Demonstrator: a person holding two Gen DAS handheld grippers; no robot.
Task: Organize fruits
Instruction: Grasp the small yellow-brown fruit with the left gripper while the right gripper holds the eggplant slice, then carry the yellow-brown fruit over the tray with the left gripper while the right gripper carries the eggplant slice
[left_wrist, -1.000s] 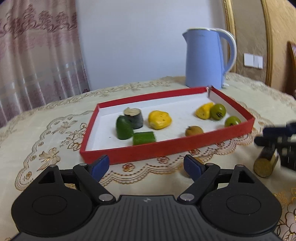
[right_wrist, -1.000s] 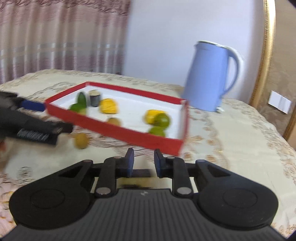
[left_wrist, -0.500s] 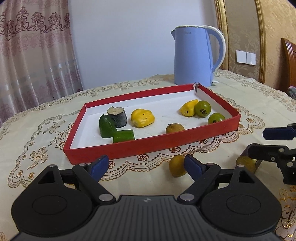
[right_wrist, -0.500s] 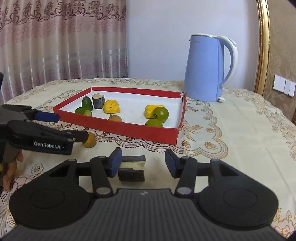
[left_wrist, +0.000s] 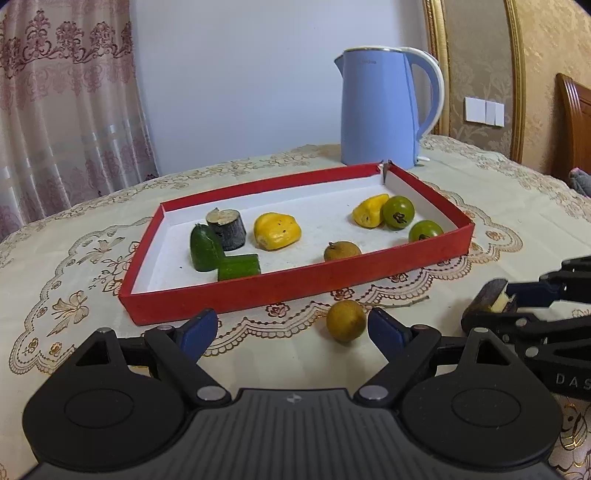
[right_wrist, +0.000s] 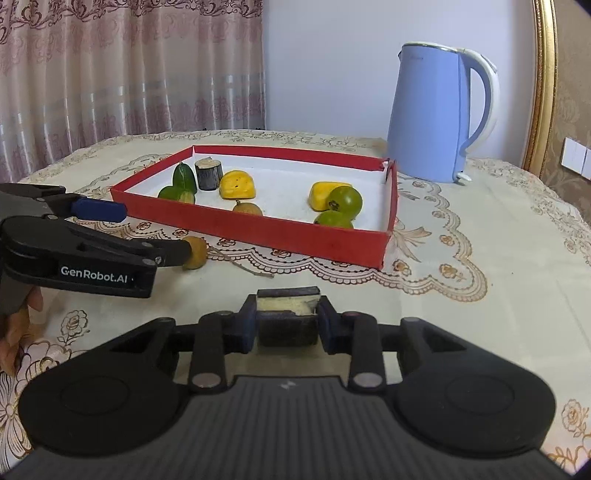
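A red tray (left_wrist: 295, 284) with a white floor holds several fruit pieces: green ones, yellow ones and a dark stub; it also shows in the right wrist view (right_wrist: 258, 225). A round yellow-brown fruit (left_wrist: 346, 320) lies on the tablecloth in front of the tray, just inside my open left gripper's (left_wrist: 291, 330) right finger; it shows in the right wrist view too (right_wrist: 195, 253). My right gripper (right_wrist: 287, 325) is shut on a dark-skinned, pale-fleshed fruit piece (right_wrist: 288, 321), low over the cloth; that piece shows in the left wrist view (left_wrist: 489, 301).
A blue electric kettle (left_wrist: 384, 110) stands behind the tray's far right corner. A thin twig (right_wrist: 243, 266) lies on the embroidered cloth in front of the tray. Curtains hang at the left; a wooden chair back (left_wrist: 572, 125) is at far right.
My right gripper has closed on the dark fruit piece. My left gripper has edged forward, and the round fruit now sits between its fingers near the right one.
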